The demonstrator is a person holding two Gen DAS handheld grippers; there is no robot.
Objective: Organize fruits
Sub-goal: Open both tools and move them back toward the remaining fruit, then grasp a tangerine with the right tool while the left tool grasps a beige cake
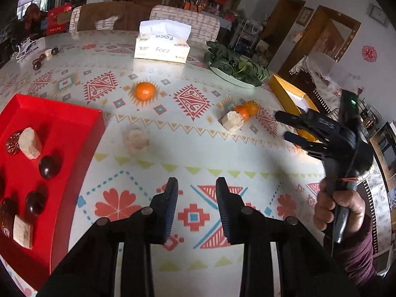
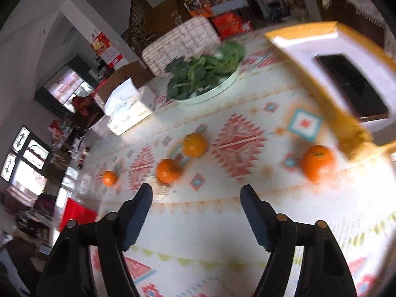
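Observation:
In the left wrist view an orange lies on the patterned tablecloth, two more oranges sit by a beige block, and another beige block lies mid-table. A red tray at the left holds dark round fruits and beige blocks. My left gripper is open and empty above the table. My right gripper is open and empty, in the air right of the orange pair. In the blurred right wrist view it faces several oranges, one beside the yellow box.
A tissue box and a plate of leafy greens stand at the far side. The yellow box sits at the right table edge. Small dark items lie far left. Chairs stand behind the table.

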